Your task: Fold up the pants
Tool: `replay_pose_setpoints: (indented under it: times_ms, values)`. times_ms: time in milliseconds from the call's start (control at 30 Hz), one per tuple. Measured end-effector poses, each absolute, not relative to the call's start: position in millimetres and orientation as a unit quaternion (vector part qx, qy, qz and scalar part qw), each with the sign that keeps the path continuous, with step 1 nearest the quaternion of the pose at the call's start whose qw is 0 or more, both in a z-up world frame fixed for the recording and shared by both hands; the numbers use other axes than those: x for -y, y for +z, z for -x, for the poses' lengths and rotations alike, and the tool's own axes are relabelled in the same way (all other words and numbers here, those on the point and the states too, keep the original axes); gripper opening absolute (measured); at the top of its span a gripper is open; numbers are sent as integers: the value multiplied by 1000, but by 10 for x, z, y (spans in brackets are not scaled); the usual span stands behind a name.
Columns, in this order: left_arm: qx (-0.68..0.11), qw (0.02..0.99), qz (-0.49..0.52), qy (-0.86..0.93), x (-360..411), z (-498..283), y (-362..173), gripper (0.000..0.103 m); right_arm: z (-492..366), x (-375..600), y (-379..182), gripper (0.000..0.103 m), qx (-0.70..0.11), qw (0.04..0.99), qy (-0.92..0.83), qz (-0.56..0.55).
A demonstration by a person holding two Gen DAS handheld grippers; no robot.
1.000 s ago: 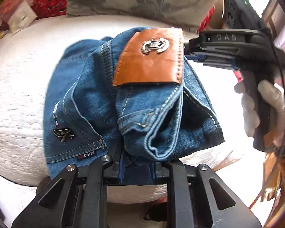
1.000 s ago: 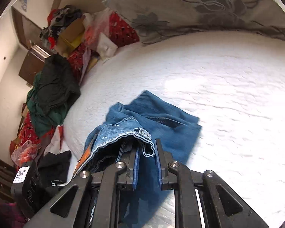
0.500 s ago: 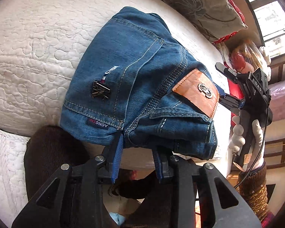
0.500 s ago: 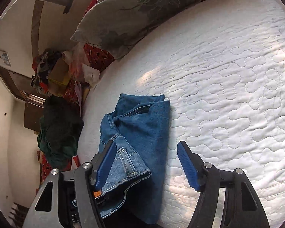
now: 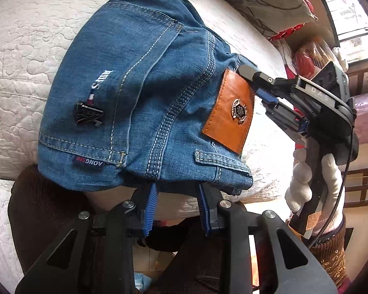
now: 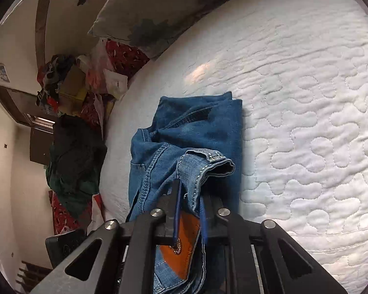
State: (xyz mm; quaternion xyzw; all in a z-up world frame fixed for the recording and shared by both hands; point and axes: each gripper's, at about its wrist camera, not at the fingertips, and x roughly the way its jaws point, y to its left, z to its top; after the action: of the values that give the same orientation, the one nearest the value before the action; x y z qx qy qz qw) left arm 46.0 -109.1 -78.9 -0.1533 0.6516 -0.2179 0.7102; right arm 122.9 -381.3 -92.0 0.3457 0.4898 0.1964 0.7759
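White quilted bed (image 6: pixel 306 122), folded jeans (image 6: pixel 198 132) clamped in right gripper (image 6: pixel 190 208)

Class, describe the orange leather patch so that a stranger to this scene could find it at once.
Start at the white quilted mattress, where folded blue denim jeans lie at the near edge. At their waistband is an orange leather patch, the only tan panel on the denim, bearing a silver metal crest.

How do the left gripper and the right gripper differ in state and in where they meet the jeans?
The left gripper is open at the waistband edge of the jeans, near the belt loop; the right gripper is shut on the jeans beside the orange leather patch. The left gripper comes from below the bed's edge, the right gripper from the side. Both are black with blue pads.
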Motion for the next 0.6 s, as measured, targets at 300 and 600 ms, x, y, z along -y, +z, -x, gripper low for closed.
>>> replay_pose_setpoints:
  times_ms: [300,600]
  values:
    - [-682,678,159,-225,1189,-569,-1068,27,-1426,3933,-1218,20,-526,779,143,-309]
    - [-604,741,186,-229,606,-928,-404,27,-1053,4060,-669,21,-427,826,159,-333]
